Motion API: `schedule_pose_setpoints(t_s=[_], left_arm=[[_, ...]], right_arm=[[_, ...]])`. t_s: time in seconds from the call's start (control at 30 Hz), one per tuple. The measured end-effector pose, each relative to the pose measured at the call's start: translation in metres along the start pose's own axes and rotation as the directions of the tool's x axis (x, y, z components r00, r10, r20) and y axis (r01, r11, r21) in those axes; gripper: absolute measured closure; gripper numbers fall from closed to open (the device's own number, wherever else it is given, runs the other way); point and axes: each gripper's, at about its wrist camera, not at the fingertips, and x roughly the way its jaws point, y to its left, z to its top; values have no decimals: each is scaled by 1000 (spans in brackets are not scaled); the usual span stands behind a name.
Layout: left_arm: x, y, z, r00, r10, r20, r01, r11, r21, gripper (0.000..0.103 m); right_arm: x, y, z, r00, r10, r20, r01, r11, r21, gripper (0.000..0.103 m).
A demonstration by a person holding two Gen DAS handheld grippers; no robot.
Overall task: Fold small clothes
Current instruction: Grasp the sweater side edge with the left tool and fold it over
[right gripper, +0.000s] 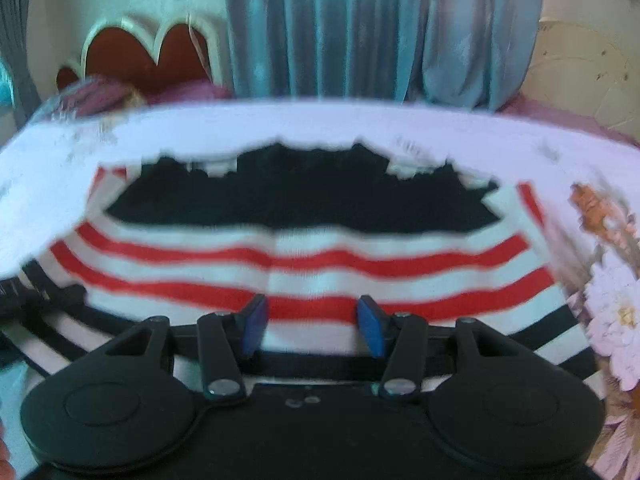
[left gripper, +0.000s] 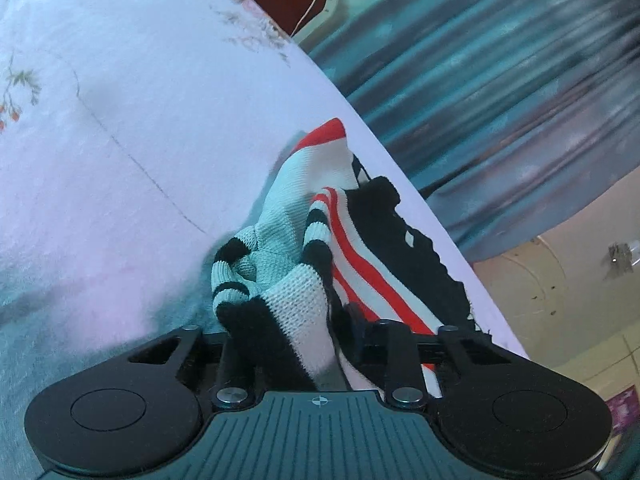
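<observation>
A small knitted sweater with white, red and black stripes lies on a white floral bedsheet (left gripper: 120,140). In the left wrist view the sweater (left gripper: 304,248) is bunched and lifted, and my left gripper (left gripper: 304,344) is shut on a fold of it, its fingertips buried in the knit. In the right wrist view the sweater (right gripper: 304,256) lies spread flat. My right gripper (right gripper: 314,322) is open just above the striped part, its blue pads (right gripper: 256,322) apart with nothing between them.
The bed edge (left gripper: 400,168) runs close beside the sweater, with blue curtains (right gripper: 360,28) beyond it. A red and cream headboard (right gripper: 148,52) stands at the back left. Printed flowers (right gripper: 612,308) cover the sheet at the right.
</observation>
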Motion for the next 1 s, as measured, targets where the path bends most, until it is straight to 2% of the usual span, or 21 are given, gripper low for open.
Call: schedule_pose_setpoints(t_s=[0.1,0.2,0.3,0.4,0.47,0.53,0.73,0.83,0.93,1.0], left_arm=[[-3,-16,1,999,16,35,-17,999,34,85],[-13,-41,2,996,31,82,-41,991,125,86],[-20,-86,1,991,26,128,-61,958,279,86],[-25,-128,-2,990,-7,140,-50,914,402,87],[-21,-160,-9,991,-36,132,-32,875,484,87],[-13,-194,-19,992,-65,108,-8,824,566,87],[15,-267,-70,992,-125,-26,107,702,704,87],[34,-283,-111,991,-80,-105,132,637,760,86],[47,-282,-148,993,7,-122,97,559,824,85],[39,-278,-161,995,5,-101,85,509,857,81]], right_arm=[[3,6,-10,999,-15,38,18,997,-73,52],[3,3,-9,999,-1,39,4,997,-79,51],[2,1,-7,999,16,32,-14,996,-83,51],[-7,-19,-1,995,95,35,-94,995,-10,51],[-18,-38,2,991,117,59,-120,991,57,51],[-30,-62,4,989,122,86,-131,986,103,51],[-61,-137,0,990,62,126,-87,977,196,51],[-71,-170,-10,992,14,127,-44,971,237,51],[-75,-196,-22,994,-16,112,-15,962,273,51],[-79,-208,-27,994,-18,112,-16,954,299,51]])
